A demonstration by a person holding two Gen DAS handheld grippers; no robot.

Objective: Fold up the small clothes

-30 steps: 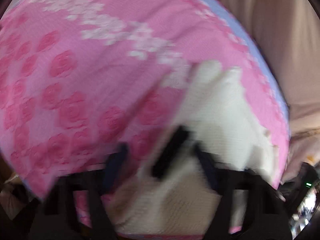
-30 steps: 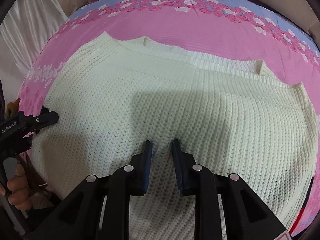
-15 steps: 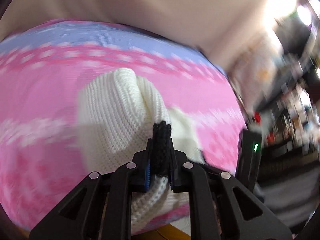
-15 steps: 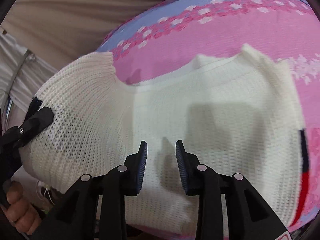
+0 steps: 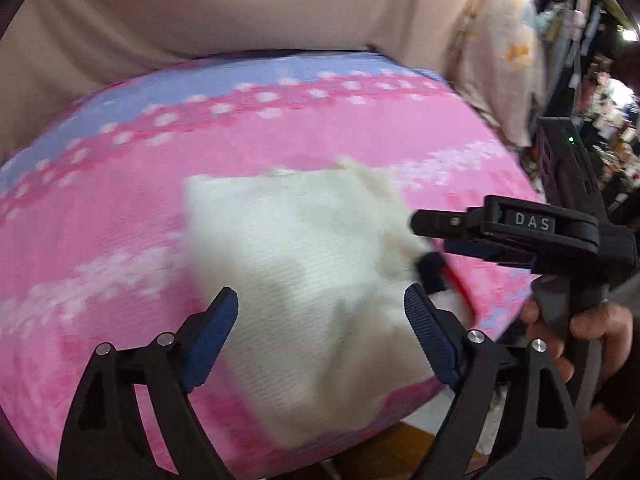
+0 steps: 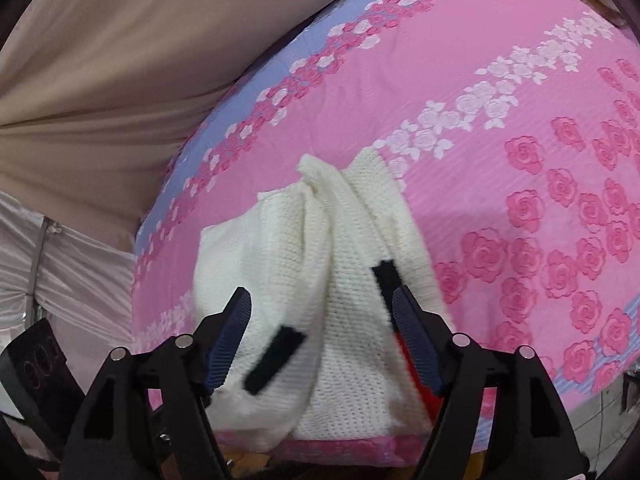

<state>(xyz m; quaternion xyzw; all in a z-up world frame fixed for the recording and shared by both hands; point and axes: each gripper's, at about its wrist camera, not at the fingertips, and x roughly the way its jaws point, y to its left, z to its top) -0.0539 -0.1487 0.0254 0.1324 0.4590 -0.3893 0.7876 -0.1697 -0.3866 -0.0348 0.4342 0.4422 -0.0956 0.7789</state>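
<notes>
1. Here, one cream knitted sweater [image 6: 340,280] is being seen lying folded into a bundle on the near part of a pink rose-patterned bedspread [image 6: 500,128], close to the bed's near edge.
2. The left claw [image 5: 320,332] is being opened just above the near side of the bundle; its pads are being kept off the knit, so nothing is being gripped.
3. The right claw [image 6: 320,332] is likewise being opened over the bundle's near end, with knit lying between the jaws but not being pressed by them.
4. The sweater is being judged soft, light and limp: the chunky knit is likely being stretched and sagged by any one-point lift, and the folds are easily being undone.
5. A hold is best being taken at the thick folded edges or the ribbed hem, pinching through all layers, with both claws being used at two well-apart corners.
6. The open loops are being judged liable to snag on the ridged pads.
7. Counted: one sweater, two claws, one bedspread; two black patches [image 6: 276,360] are being seen on the knit, and a red strip [image 6: 412,364] is being glimpsed beside its right edge.
8. Beige fabric [image 6: 120,80] is being seen beyond the bed's far edge.
</notes>
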